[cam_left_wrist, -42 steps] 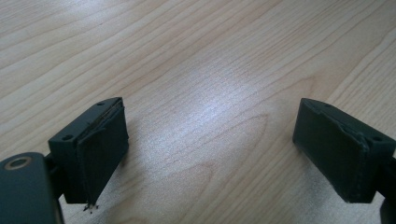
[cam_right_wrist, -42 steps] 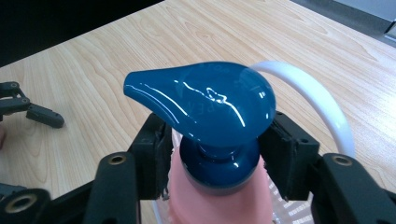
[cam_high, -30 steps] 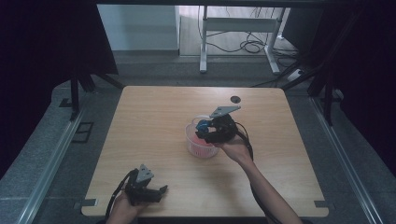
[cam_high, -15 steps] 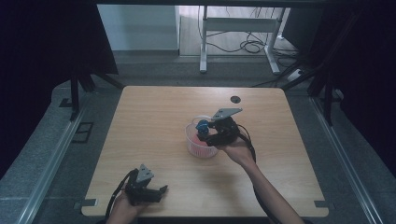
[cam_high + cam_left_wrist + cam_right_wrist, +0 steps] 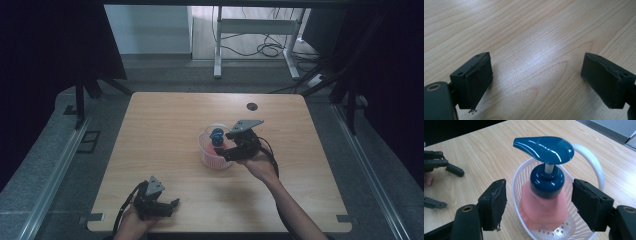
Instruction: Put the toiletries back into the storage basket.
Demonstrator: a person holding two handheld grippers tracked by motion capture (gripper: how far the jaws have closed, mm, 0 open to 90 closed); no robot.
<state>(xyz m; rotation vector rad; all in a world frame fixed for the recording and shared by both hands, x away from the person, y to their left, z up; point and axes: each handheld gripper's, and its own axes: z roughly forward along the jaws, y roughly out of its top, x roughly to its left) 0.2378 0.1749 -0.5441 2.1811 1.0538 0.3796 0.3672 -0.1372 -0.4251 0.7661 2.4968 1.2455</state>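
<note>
Directly ahead of your right gripper [image 5: 537, 202], between its two spread jaws and just beyond their tips, stands the pump bottle [image 5: 544, 205]: pink body, dark blue collar, blue pump head on top. It sits upright inside the white basket [image 5: 520, 177], whose handle arches behind the pump head. The jaws are released and grip nothing; in the right gripper view one pad stands off each flank of the basket, with clear gaps on both sides. The bottle's long axis runs vertical, roughly square to the line between the jaws, so a straight advance and closure would, in my judgement, meet the basket wall before the bottle body unless you raise the jaws toward the collar. The pump spout points off to the left of that view, away from either pad.

From the high view, your right gripper [image 5: 240, 145] lies just beside the basket [image 5: 212, 160] on its right flank, while your left gripper [image 5: 155, 202] rests well apart near the table's [image 5: 165, 115] near edge. Its jaws are likewise released, with bare wood between them in the left gripper view [image 5: 536, 85]. The right hand is plainly the nearer to the bottle, and any coming grasp appears to fall to it
</note>
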